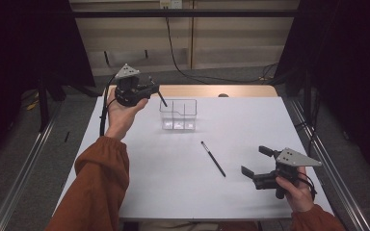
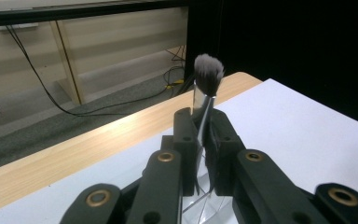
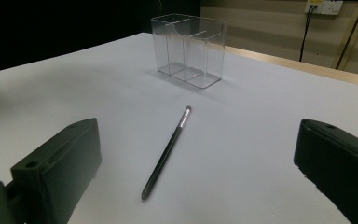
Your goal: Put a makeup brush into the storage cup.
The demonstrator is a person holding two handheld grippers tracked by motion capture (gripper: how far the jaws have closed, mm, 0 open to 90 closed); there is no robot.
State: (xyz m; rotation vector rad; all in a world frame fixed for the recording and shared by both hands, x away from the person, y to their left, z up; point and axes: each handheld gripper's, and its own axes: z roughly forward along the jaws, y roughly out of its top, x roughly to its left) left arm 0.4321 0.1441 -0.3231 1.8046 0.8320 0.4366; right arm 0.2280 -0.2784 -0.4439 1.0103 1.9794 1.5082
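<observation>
A light, stiff makeup brush (image 2: 208, 74) is clamped at its slim handle by the left gripper (image 2: 200, 135) (soft bristles spared); the right gripper (image 1: 257, 163) is held wide open, empty.

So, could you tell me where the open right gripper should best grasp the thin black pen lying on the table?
Probably mid-shaft, from above: the pen lies flat and clear of the organizer, so set the right gripper jaws across its length.
</observation>
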